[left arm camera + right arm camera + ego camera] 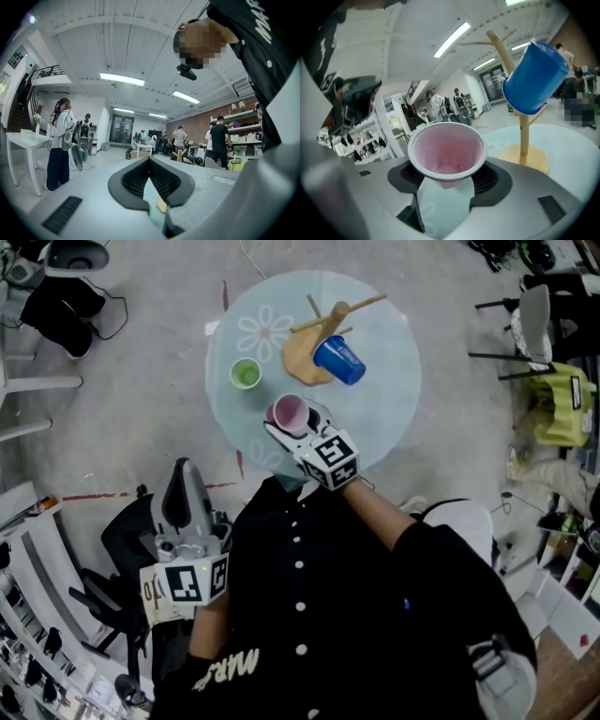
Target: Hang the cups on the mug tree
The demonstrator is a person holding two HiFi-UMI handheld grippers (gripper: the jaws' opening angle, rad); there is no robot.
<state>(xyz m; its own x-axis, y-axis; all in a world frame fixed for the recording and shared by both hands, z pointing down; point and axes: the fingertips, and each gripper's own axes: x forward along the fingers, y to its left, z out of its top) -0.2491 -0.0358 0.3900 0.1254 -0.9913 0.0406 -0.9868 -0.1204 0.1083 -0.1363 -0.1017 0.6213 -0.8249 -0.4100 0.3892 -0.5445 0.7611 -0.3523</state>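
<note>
Down at the person's left side, well off the desk, the left gripper [149,161] hangs idle. Its fingers [133,180] are pressed together with nothing between them, so that hand plays no part right now.

On the round desk [384,413], the green cup [246,373] stands upright by itself near the left edge, apart from everything else and waiting its turn.

Next along, at the near edge, is the pink cup [290,410], upright with its mouth open to the ceiling. The right gripper [296,422] has its fingers [494,183] clamped on the cup's lower wall, one on each side. I cannot tell whether the base is clear of the desk.

Further right and back stands the wooden mug tree [309,348]. The blue cup [339,360] is already tipped over one of its pegs, and other pegs stick out bare.

So I'd say one cup is done and the second is being picked up. The next move looks like a lift, a carry across to the tree, and a tilt of the wrist so that the pink rim drops over a free peg. It must keep clear of the blue cup and not nudge the stand.
</note>
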